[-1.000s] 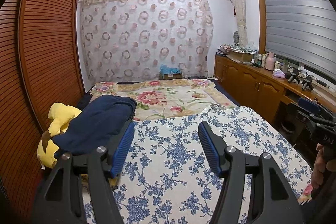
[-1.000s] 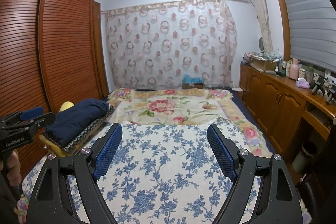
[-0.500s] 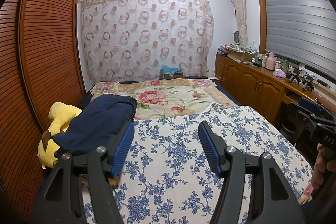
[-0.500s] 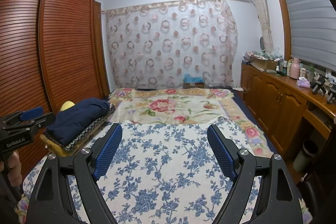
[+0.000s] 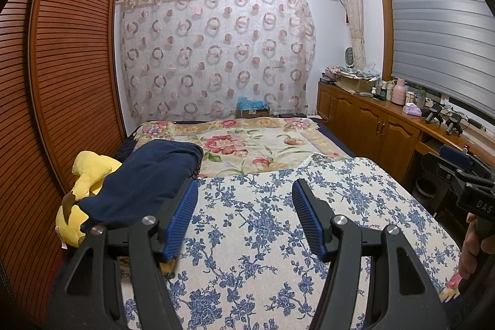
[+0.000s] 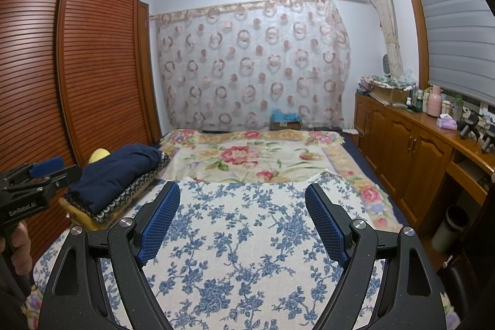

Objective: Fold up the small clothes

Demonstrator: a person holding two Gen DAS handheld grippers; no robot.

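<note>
A folded navy garment [image 5: 148, 178] [image 6: 114, 172] lies at the bed's left side. It rests on a dark patterned cloth [image 6: 136, 190] and a yellow plush toy [image 5: 89, 172]. A blue-flowered cloth [image 5: 263, 231] [image 6: 241, 225] covers the near part of the bed. My left gripper [image 5: 245, 187] hovers above this cloth, open and empty, just right of the navy garment. My right gripper [image 6: 242, 187] hangs over the same cloth, open wider, with nothing between its fingers. Each gripper shows at the edge of the other's view, held by a hand [image 5: 473, 243] [image 6: 18, 240].
A slatted wooden wardrobe [image 5: 62, 82] runs along the left of the bed. Wooden cabinets [image 6: 411, 153] with bottles and boxes on top line the right wall, with a bin [image 6: 448, 228] beside them. A red-flowered blanket [image 6: 247, 156] covers the far bed. A cardboard box [image 5: 252, 110] stands before the curtain.
</note>
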